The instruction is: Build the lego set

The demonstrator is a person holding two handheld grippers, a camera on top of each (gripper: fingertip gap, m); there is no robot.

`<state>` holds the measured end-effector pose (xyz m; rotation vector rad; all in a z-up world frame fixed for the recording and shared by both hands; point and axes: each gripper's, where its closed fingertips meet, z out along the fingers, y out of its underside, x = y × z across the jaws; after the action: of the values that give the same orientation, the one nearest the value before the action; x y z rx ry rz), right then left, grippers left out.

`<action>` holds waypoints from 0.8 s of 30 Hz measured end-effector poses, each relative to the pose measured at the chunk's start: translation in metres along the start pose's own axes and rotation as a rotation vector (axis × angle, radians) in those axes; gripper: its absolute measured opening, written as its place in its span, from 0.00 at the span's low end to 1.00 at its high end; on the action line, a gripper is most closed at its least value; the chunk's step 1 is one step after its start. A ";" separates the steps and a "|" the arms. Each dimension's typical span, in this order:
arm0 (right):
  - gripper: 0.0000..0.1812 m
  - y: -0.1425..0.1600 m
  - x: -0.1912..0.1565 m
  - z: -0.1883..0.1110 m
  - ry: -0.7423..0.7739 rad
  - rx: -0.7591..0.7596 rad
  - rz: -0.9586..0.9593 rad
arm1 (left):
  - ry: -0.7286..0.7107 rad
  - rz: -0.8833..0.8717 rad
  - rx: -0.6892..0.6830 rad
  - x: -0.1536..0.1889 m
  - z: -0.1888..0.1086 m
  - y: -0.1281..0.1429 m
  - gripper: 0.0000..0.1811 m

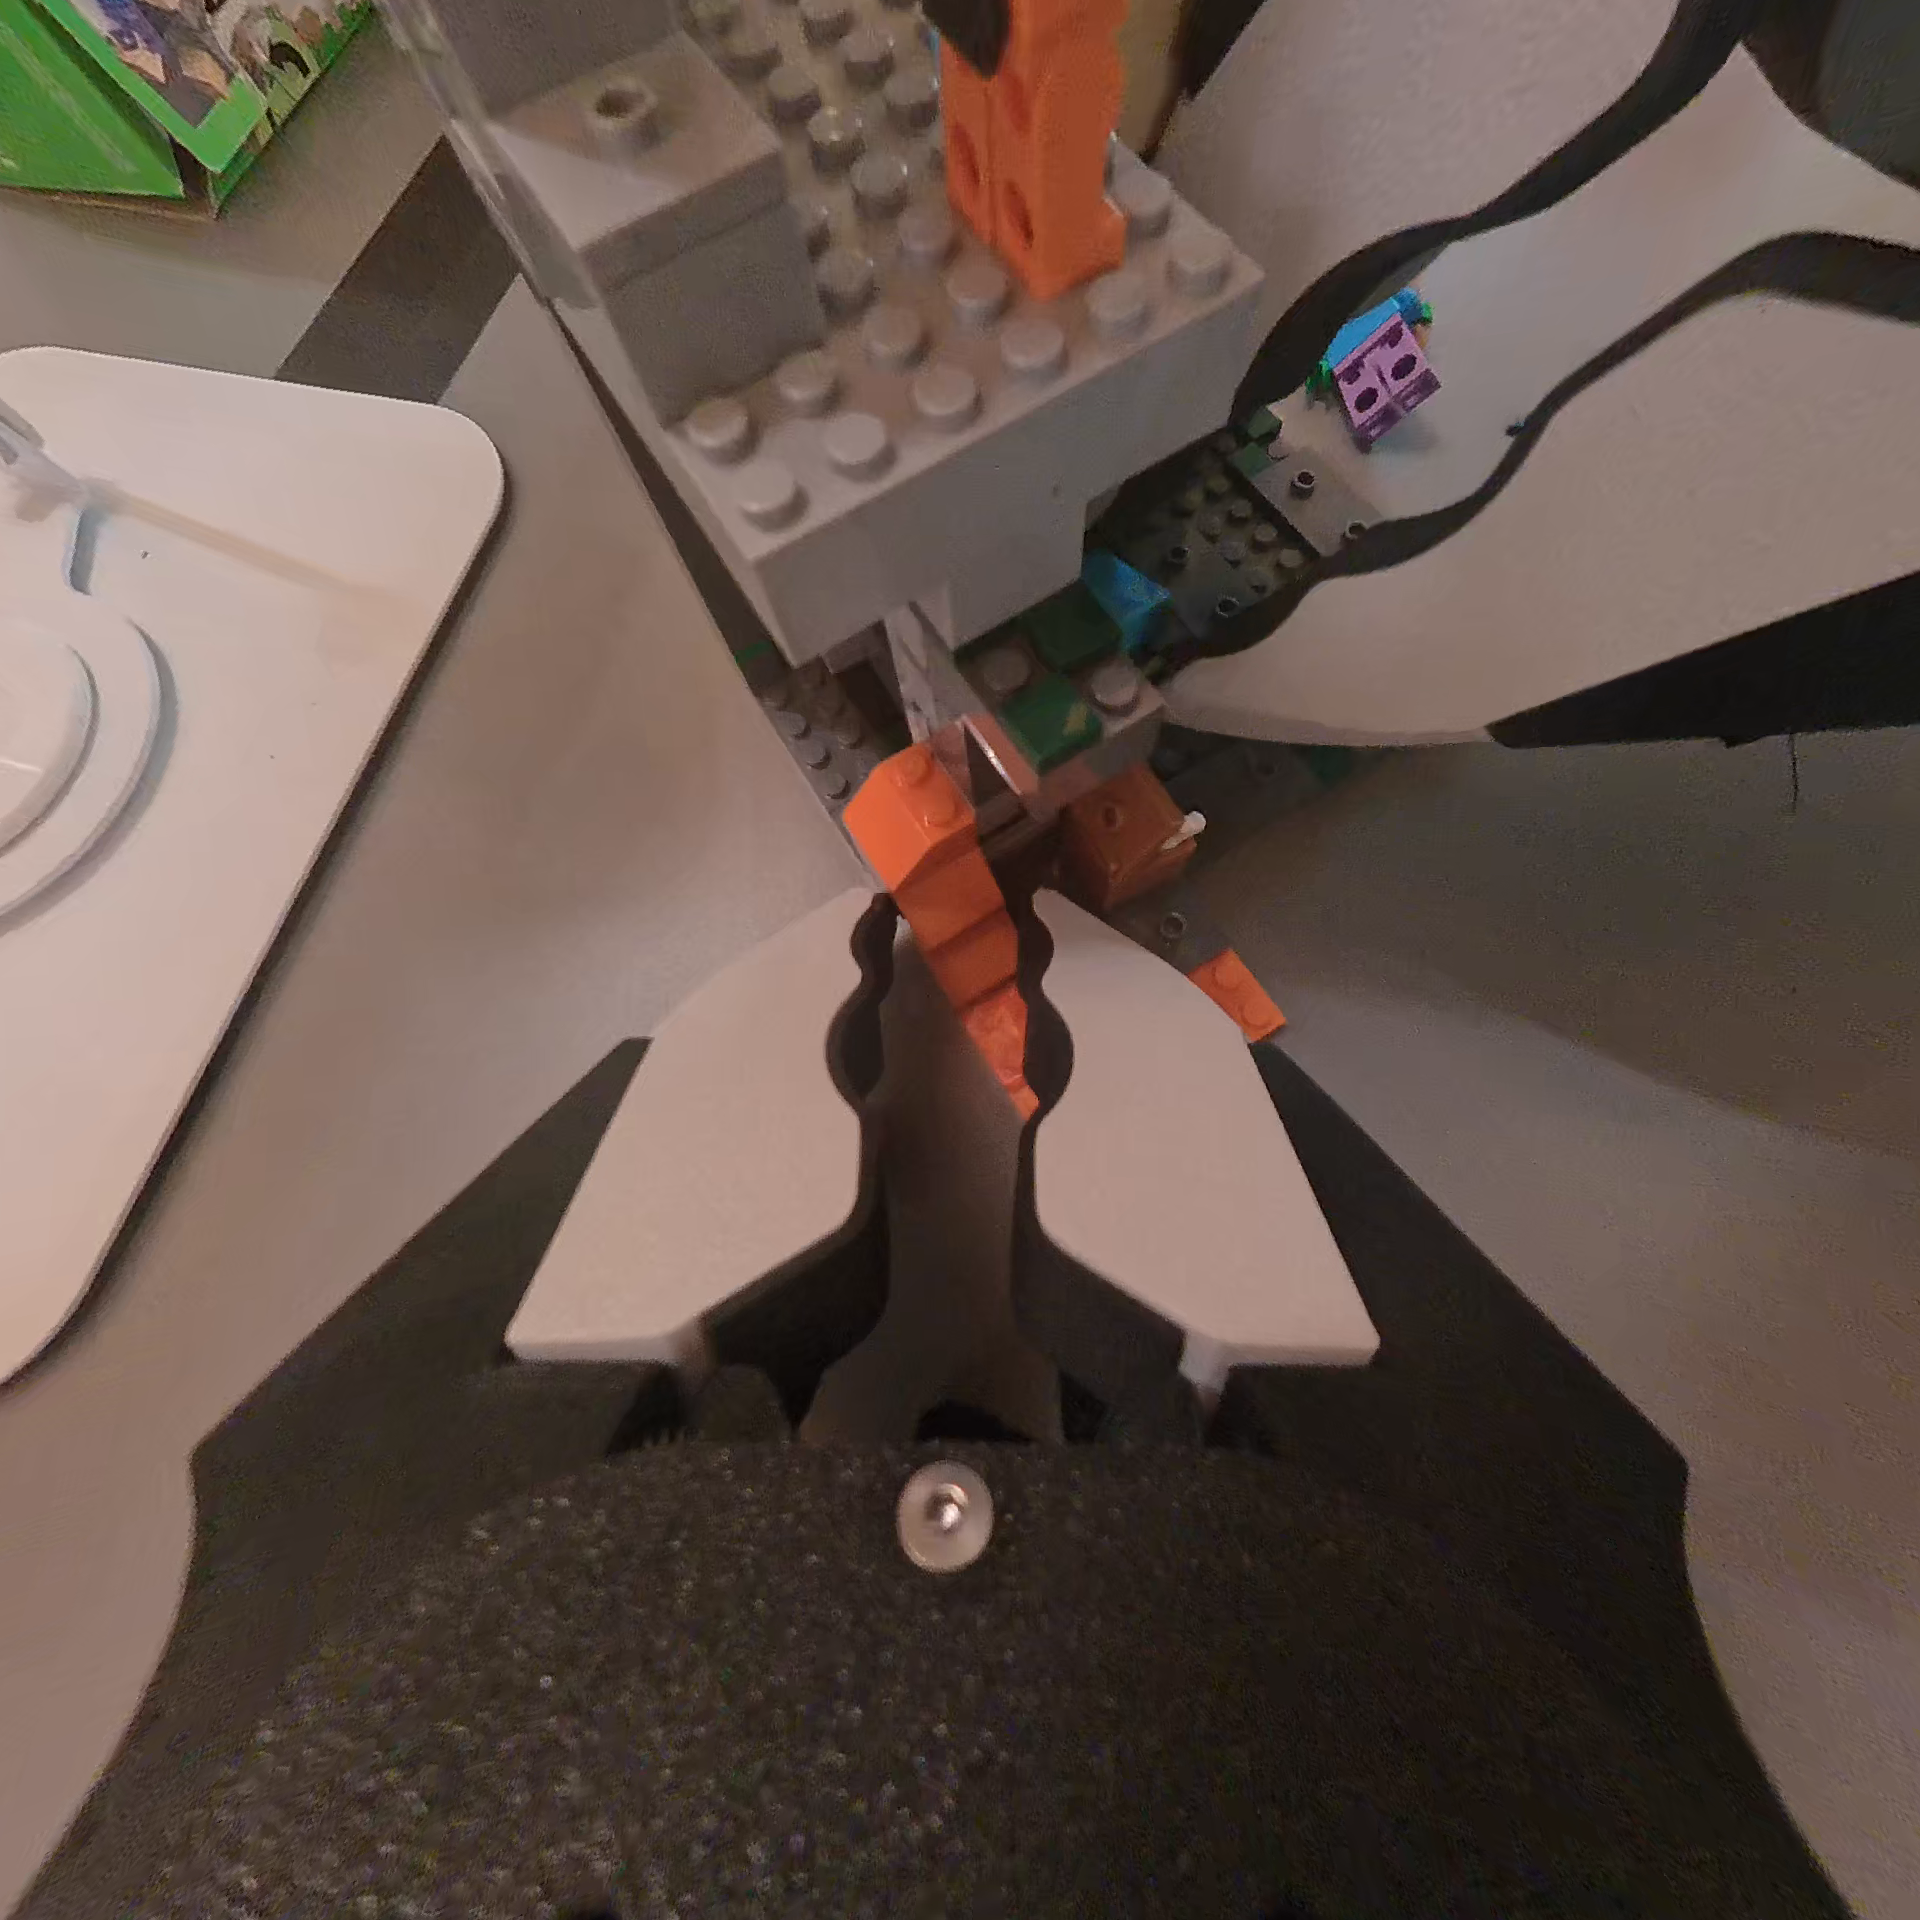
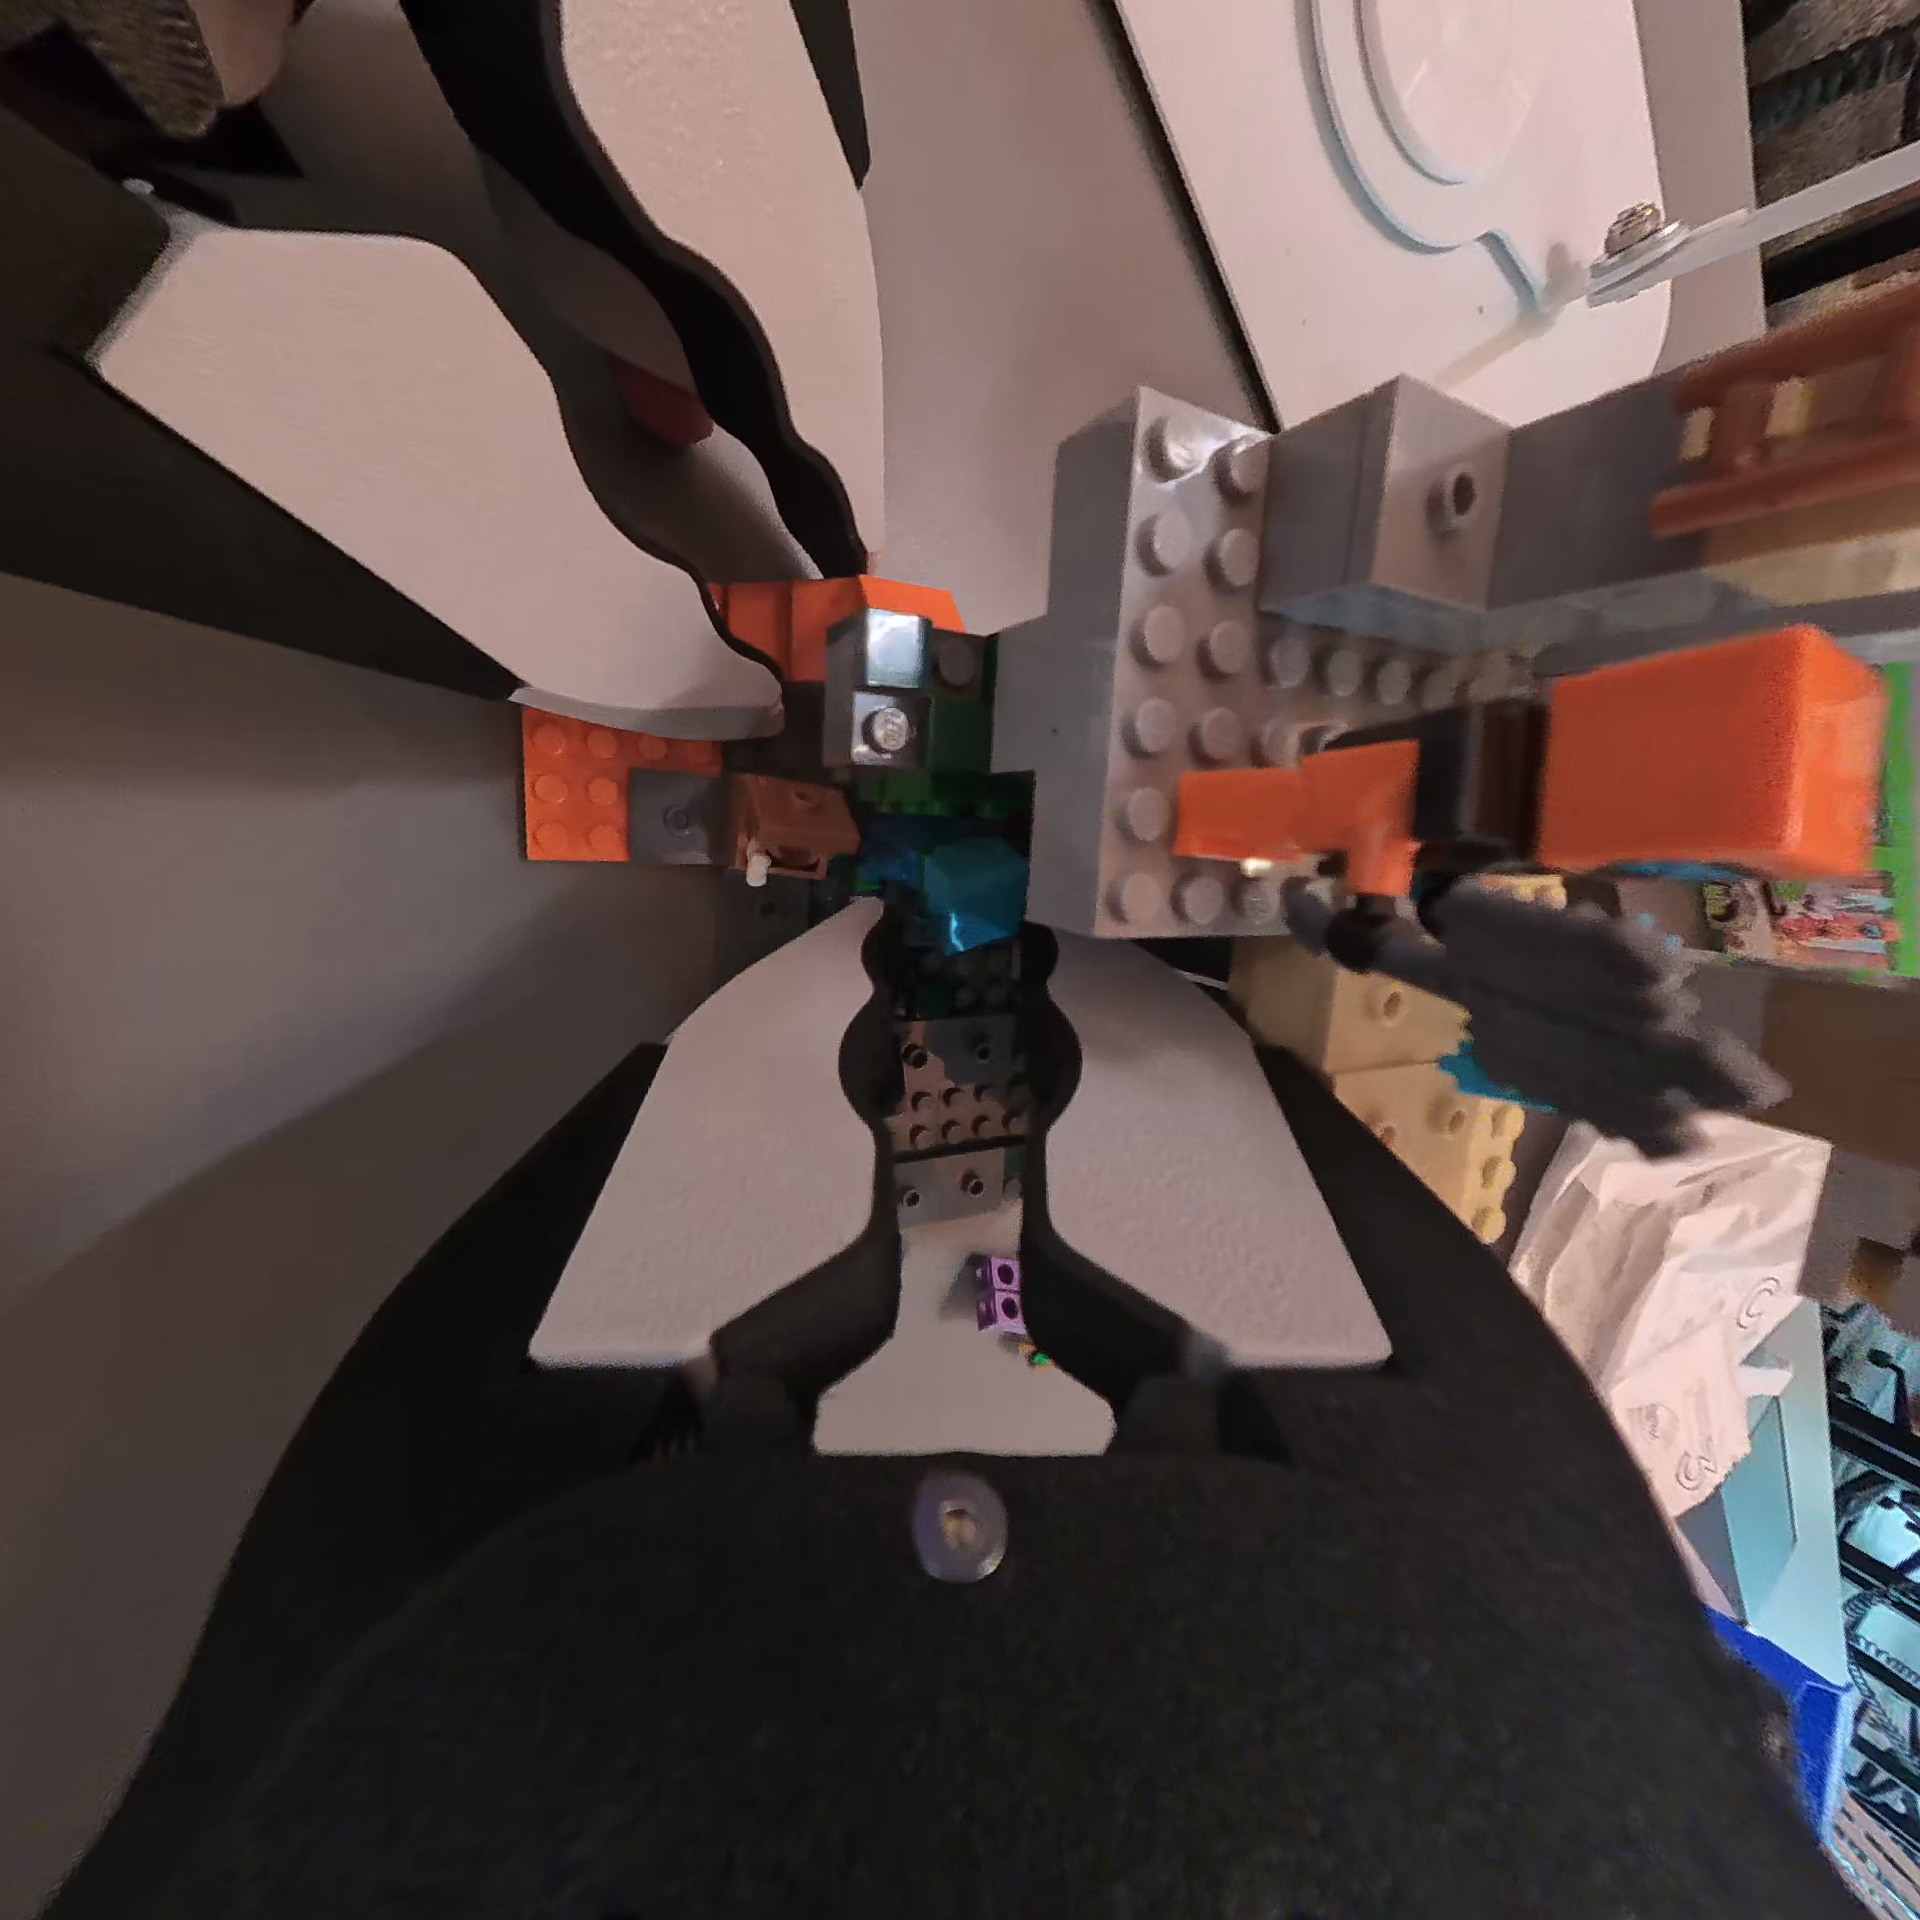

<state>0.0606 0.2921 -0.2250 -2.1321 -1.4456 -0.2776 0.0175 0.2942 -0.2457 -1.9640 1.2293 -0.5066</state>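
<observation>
The lego build, with a big grey studded block (image 1: pixel 935 416) on a dark baseplate (image 1: pixel 1195 540), stands on the table. My left gripper (image 1: pixel 961 914) is shut on an orange stepped piece (image 1: pixel 925 831) and holds it against the build's lower front corner, beside a brown brick (image 1: pixel 1122 831). My right gripper (image 2: pixel 956 925) is shut on the dark baseplate (image 2: pixel 956 1101) from the side; it also shows in the left wrist view (image 1: pixel 1216 551). The right wrist view shows the left gripper (image 2: pixel 800 634) with the orange piece (image 2: pixel 790 623). A tall orange figure (image 1: pixel 1039 135) stands on the grey block.
A white board (image 1: pixel 208 727) lies left of the build. A green box (image 1: pixel 156 94) is at the far left. A small purple piece (image 1: pixel 1387 379) lies behind the baseplate. An orange plate (image 2: pixel 582 779) forms the build's corner. Tan bricks (image 2: pixel 1403 1091) and a white bag (image 2: pixel 1683 1299) are behind.
</observation>
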 end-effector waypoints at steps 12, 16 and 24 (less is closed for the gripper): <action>0.11 -0.001 -0.001 0.004 0.048 0.020 -0.027 | -0.005 0.008 0.001 0.000 0.000 0.000 0.12; 0.11 -0.005 -0.002 0.005 0.050 0.044 -0.018 | -0.009 0.015 0.002 0.001 0.000 0.000 0.12; 0.10 -0.004 -0.002 0.006 0.030 0.011 0.002 | 0.010 -0.015 0.003 0.001 0.000 0.000 0.12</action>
<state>0.0556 0.2945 -0.2295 -2.1115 -1.4245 -0.2985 0.0178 0.2929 -0.2456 -1.9719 1.2205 -0.5261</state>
